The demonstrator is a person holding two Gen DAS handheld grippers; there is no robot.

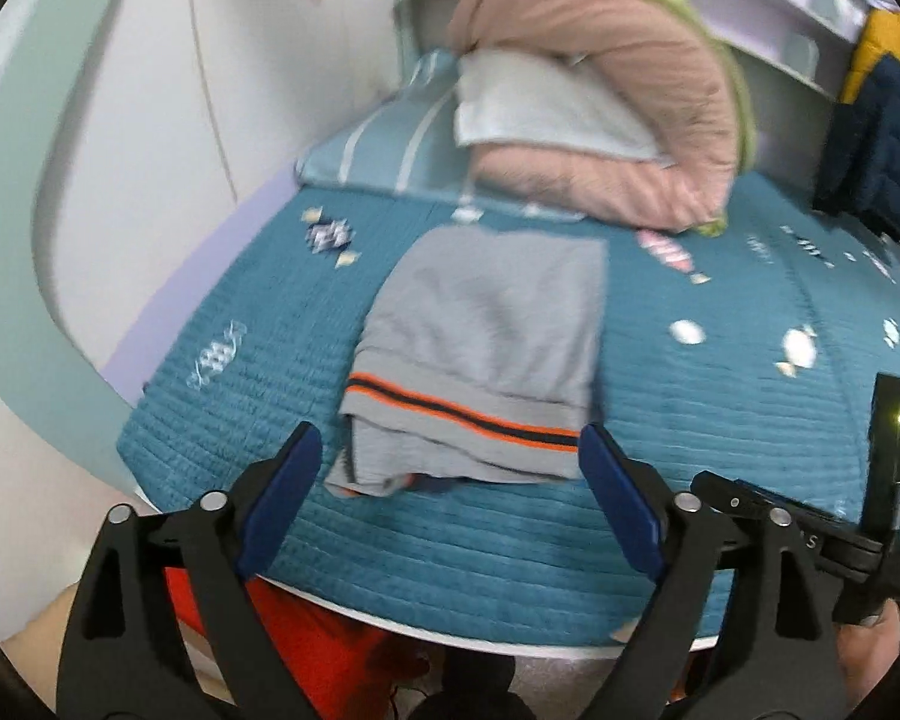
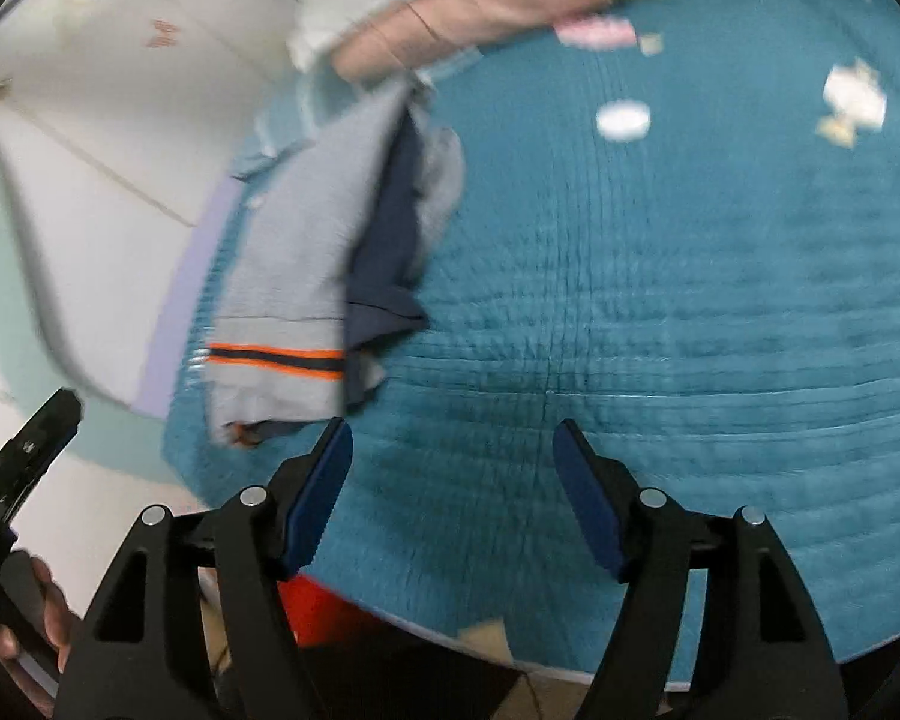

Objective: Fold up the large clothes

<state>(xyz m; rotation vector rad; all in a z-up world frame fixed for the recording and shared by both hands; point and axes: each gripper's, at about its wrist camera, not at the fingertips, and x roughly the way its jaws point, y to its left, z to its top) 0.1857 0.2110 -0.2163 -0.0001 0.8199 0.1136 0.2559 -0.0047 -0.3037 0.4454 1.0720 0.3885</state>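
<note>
A grey garment (image 1: pixel 480 348) with an orange and dark stripe lies folded into a compact rectangle on the teal quilted bed (image 1: pixel 720 432). My left gripper (image 1: pixel 450 450) is open and empty, just in front of the garment's near edge. In the right wrist view the same garment (image 2: pixel 294 276) lies to the left, with a dark blue layer (image 2: pixel 390 252) showing along its right side. My right gripper (image 2: pixel 453 450) is open and empty above bare quilt, to the right of the garment's near corner. Both views are motion-blurred.
A pile of pink and white bedding (image 1: pixel 600 108) sits behind the garment, by a striped teal pillow (image 1: pixel 384 138). A navy and yellow jacket (image 1: pixel 876 138) hangs at the far right. A white wall (image 1: pixel 150 120) lies left. The bed's near edge (image 1: pixel 510 636) is below.
</note>
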